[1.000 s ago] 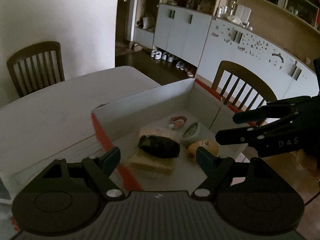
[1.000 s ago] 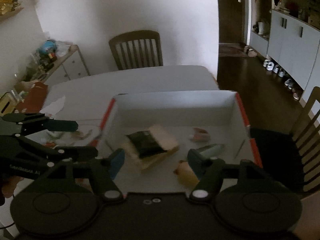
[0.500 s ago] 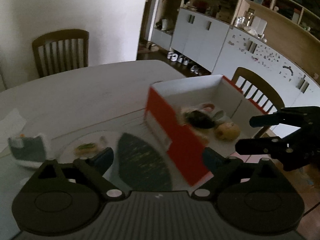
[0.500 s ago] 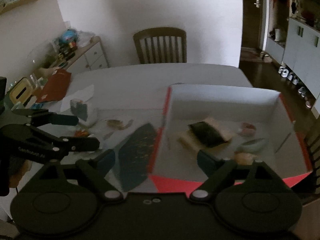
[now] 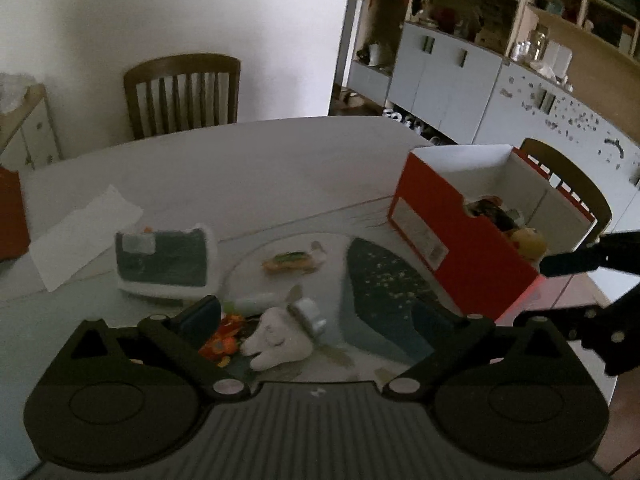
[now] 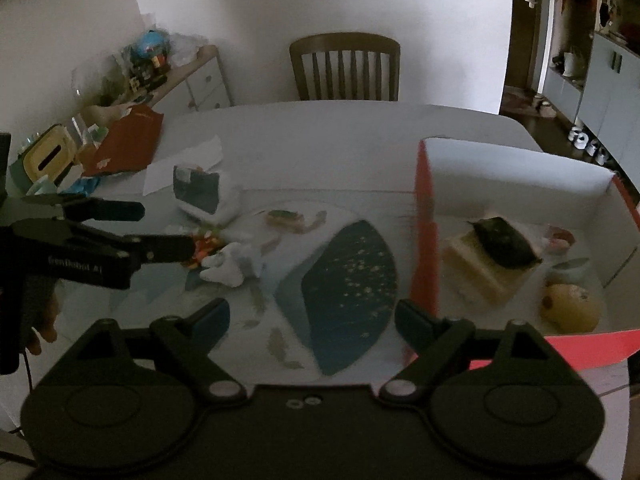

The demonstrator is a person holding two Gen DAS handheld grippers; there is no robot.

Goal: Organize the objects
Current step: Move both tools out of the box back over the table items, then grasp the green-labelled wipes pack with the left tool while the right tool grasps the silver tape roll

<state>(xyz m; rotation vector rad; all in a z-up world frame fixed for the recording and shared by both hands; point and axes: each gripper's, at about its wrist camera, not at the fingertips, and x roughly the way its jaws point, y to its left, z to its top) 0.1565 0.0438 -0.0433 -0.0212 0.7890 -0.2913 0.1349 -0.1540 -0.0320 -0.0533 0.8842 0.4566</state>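
A red box with white inside stands on the table's right and holds a sponge with a dark pouch, a yellow fruit and small items. Loose on the table lie a white plush toy, an orange item, a small food toy and a dark pouch on white. My left gripper is open, over the plush toy. My right gripper is open and empty, over a dark fan-shaped mat.
A white paper lies at the left. A red lid, a yellow tissue box and clutter sit at the table's far left. Wooden chairs stand behind the table and beside the box.
Both grippers have swung left, away from over the red box, to the loose objects on the table. Both stay open and empty.
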